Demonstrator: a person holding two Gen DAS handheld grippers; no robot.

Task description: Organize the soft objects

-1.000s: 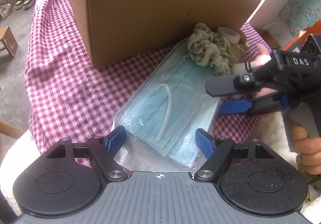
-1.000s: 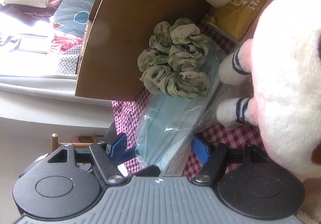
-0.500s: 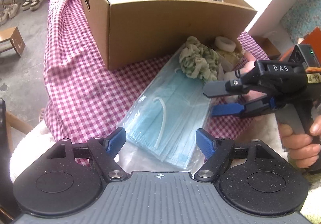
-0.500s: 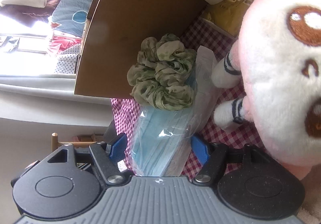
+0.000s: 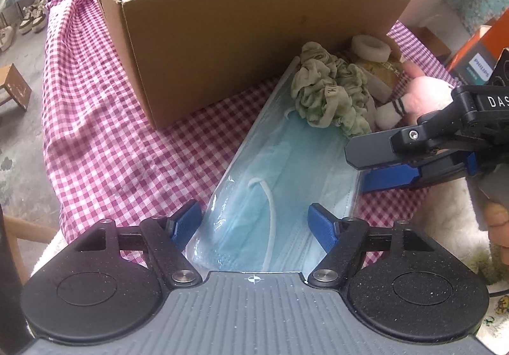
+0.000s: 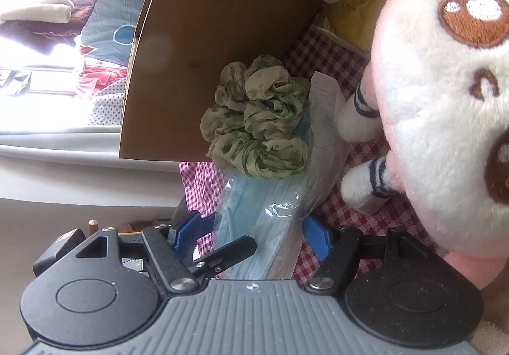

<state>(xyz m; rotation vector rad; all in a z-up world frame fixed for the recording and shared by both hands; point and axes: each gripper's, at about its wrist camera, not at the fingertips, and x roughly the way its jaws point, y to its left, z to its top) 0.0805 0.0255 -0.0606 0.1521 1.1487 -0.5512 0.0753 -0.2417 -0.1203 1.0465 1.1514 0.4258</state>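
A clear pack of blue face masks (image 5: pixel 286 170) lies on the pink checked cloth (image 5: pixel 105 132). A green scrunchie (image 5: pixel 331 97) rests on its far end, against the cardboard box (image 5: pixel 254 36). My left gripper (image 5: pixel 254 223) straddles the pack's near end; its jaws are closing with the pack between them, and the pads do not visibly press it. My right gripper (image 5: pixel 356 164) is open at the pack's right edge, one finger above and one below. In the right wrist view the pack (image 6: pixel 264 218) runs between that gripper's (image 6: pixel 251 234) pads toward the scrunchie (image 6: pixel 257 122).
A pink and white plush toy (image 6: pixel 445 100) fills the right side. A white tape roll (image 5: pixel 370 47) sits on a yellow packet (image 5: pixel 381 74) by the box corner. The box holds folded teal cloth. An orange carton (image 5: pixel 477 49) stands far right. A wooden stool (image 5: pixel 14 87) is on the floor.
My left gripper drew back, then came in closer over the pack, and its jaws narrowed a little. The plush toy's face turned into the right wrist view. The right gripper kept still.
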